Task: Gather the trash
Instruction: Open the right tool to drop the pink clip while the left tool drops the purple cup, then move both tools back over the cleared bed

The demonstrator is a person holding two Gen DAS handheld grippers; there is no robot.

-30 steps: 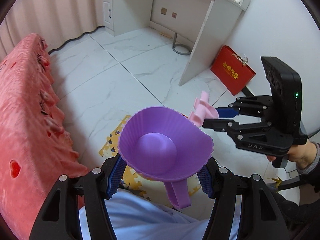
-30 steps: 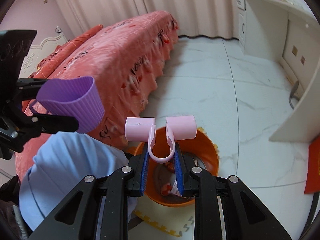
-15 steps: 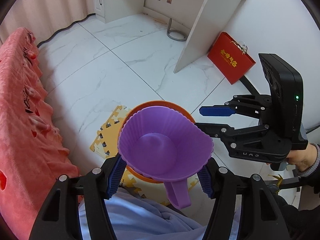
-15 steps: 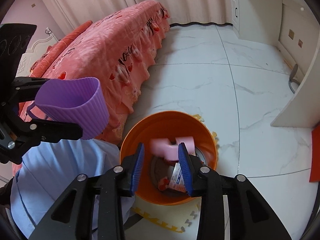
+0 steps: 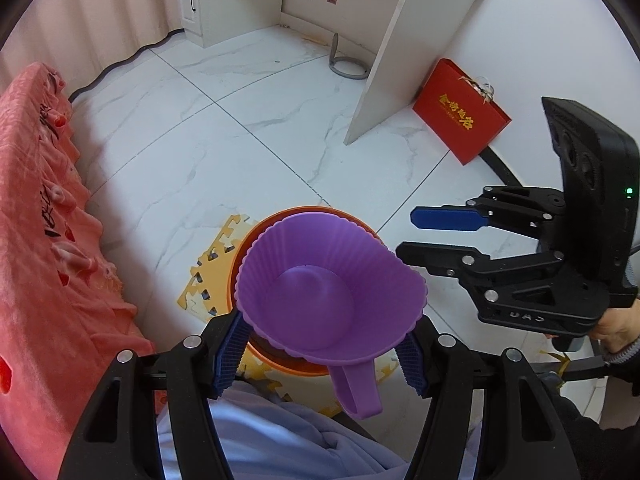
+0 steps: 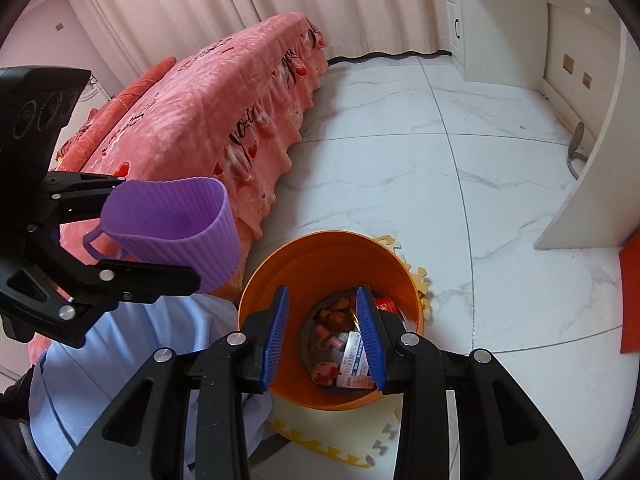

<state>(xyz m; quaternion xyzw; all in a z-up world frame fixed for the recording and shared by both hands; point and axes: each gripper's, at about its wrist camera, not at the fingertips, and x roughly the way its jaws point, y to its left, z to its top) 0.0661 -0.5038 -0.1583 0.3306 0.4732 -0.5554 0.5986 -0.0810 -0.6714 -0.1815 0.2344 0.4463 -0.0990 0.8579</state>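
Right claw: my right gripper (image 6: 322,334) hangs with its blue pads spread and nothing between them, poised straight over the mouth of the bin so that anything let go there falls inside.
Left claw: my left gripper (image 5: 318,350) is clenched on the purple silicone cup (image 5: 330,292), pads pressing its fluted wall from both sides, handle hanging toward me; I grip the wall because the soft rim gives no firm edge.
Cup position: I hold it mouth-up above the near edge of the bin, beside my right claw, so it looks ready to go in next. It appears empty inside.
Bin: the orange bin (image 6: 304,264) stands on the floor by my knees, on a yellow foam puzzle mat (image 6: 332,446), close to hand for both claws.
Trash: small pink pieces and a printed box (image 6: 352,354) already lie at the bottom of the bin.
Surroundings: the pink bed (image 6: 208,96) is on my left, the white desk (image 5: 404,60) and a red gift bag (image 5: 460,124) well apart across the tile floor.
Judgement: my empty claw should clear away before I drop the cup.
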